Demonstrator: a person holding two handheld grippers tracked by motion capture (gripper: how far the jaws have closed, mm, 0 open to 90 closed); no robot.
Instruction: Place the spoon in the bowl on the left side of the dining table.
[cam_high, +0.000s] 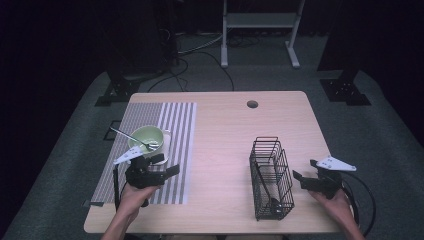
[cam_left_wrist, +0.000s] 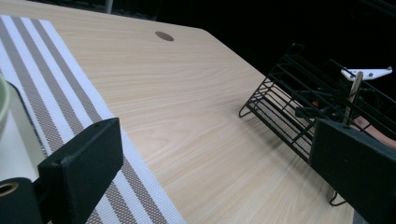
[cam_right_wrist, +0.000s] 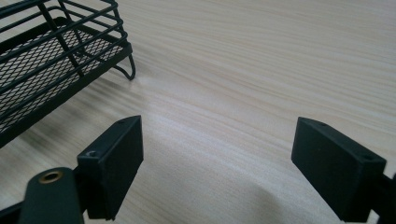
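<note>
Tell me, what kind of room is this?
Probably a lab or studio set up for recording, not a home kitchen. The wooden table stands alone on grey carpet, cables trail across the floor, and dark equipment stands surround it.

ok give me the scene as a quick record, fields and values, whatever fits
surface: wooden table
mat: striped placemat on the table's left side
bowl: green bowl on the placemat, spoon resting in it
rack: black wire basket right of centre, dark utensil inside
left gripper: open, near edge of the bowl, holding nothing
right gripper: open, beside the basket, holding nothing
</note>
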